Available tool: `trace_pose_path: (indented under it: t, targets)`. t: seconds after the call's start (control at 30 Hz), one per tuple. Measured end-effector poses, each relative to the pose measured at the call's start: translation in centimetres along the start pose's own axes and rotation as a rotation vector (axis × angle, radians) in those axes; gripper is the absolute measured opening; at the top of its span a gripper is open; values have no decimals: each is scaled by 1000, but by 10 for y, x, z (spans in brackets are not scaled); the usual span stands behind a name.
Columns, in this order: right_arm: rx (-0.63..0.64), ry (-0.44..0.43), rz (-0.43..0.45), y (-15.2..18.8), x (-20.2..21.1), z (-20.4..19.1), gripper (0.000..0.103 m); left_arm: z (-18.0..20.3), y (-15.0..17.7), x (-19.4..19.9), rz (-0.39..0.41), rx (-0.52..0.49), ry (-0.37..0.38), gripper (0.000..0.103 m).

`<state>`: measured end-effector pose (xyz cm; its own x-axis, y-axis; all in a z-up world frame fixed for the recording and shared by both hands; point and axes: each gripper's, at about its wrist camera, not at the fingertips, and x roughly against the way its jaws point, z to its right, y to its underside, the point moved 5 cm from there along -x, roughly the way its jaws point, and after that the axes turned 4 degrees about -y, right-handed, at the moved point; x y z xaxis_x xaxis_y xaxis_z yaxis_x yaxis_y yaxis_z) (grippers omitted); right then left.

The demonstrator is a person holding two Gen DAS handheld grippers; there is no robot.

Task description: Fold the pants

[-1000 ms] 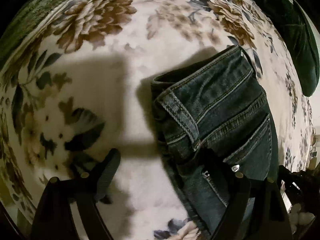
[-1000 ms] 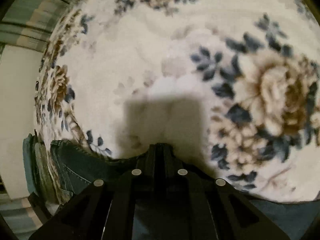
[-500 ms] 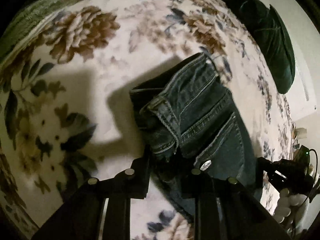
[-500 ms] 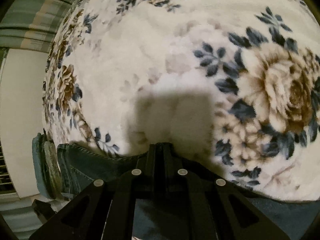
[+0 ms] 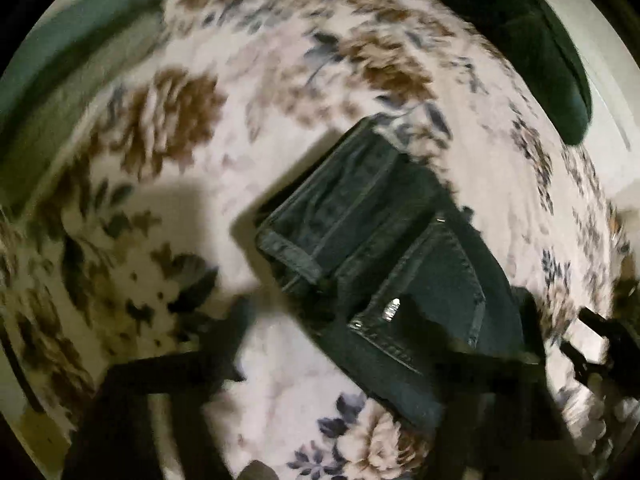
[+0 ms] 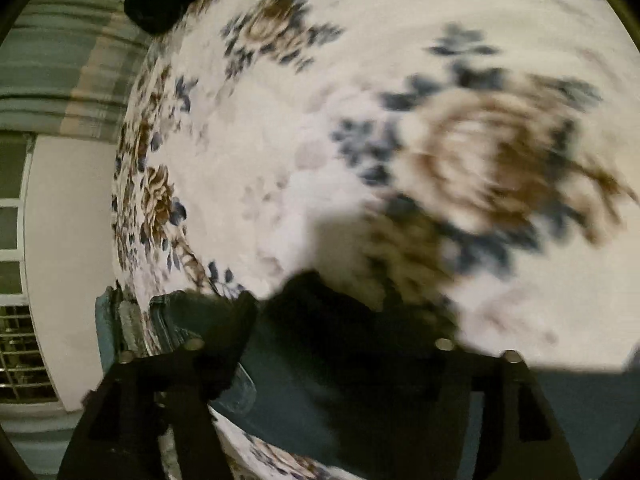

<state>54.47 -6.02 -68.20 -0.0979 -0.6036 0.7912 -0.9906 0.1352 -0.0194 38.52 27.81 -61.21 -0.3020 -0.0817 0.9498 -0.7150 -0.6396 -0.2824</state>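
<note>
One pair of dark blue jeans [image 5: 384, 264] lies folded into a compact bundle on a cream floral blanket [image 5: 280, 128] printed with brown blooms and blue-grey leaves. In the left wrist view the bundle sits near the middle, waistband and belt loop turned toward the upper left, a back pocket with a small bright rivet facing up; a shadow falls on the blanket beside it. The left gripper [image 5: 380, 340] is spread wide, its jaws having just been opening; one blurred finger [image 5: 228, 328] stands over bare blanket to the left of the denim, the other [image 5: 528, 332] over the bundle's right edge, so the jeans lie partly between them with no pad pressing on the cloth. A dark green cushion [image 5: 536, 40] rests at the blanket's far right edge, and a black object at the right margin is too blurred to name. The right wrist view shows what the left does not: a pale wall, a striped green curtain [image 6: 68, 72] and a window grille at the left. There the right gripper [image 6: 344, 320] is likewise spread, its jaws having just been opening, with denim [image 6: 288, 392] lying beneath and between them, unpinched. One large brown bloom fills that view's right side, smeared by motion.
</note>
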Motion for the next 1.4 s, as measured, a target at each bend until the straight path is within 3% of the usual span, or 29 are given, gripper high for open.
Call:
trace_pose_path:
  t: [0.03, 0.1, 0.23, 0.43, 0.53, 0.7, 0.77, 0.83, 0.97, 1.07, 1.13, 1.27, 1.4]
  targets:
    - [-12, 7, 8, 10, 8, 8, 95, 7, 2, 3, 9, -34, -7, 87]
    - [-38, 49, 52, 36, 29, 31, 103, 30, 11, 7, 14, -110, -19, 87]
    - [-81, 145, 149, 88, 71, 81, 103, 92, 52, 5, -18, -270, -7, 90]
    - [-316, 199, 319, 162, 159, 197, 103, 188, 129, 4, -69, -488, 31, 90]
    - [-476, 244, 422, 198, 211, 276, 103, 230, 163, 2, -95, -588, 48, 90]
    - [-752, 141, 591, 241, 265, 398, 103, 288, 218, -17, -152, -719, 49, 90]
    - [-817, 65, 668, 247, 277, 437, 96, 302, 233, -36, -214, -732, 46, 90]
    - [-856, 29, 741, 247, 288, 473, 69, 305, 238, -51, -220, -739, 2, 90]
    - [-838, -48, 836, 231, 298, 507, 67, 308, 237, -67, -201, -734, -14, 103]
    - [-830, -139, 880, 219, 301, 514, 62, 308, 234, -75, -199, -724, -28, 103]
    - [-837, -149, 886, 214, 303, 515, 10, 308, 232, -79, -189, -709, -31, 103]
    - [-811, -154, 905, 202, 319, 496, 8, 306, 232, -79, -185, -708, -27, 103]
    - [-689, -146, 930, 192, 348, 438, 7, 308, 219, -64, -219, -668, 5, 103]
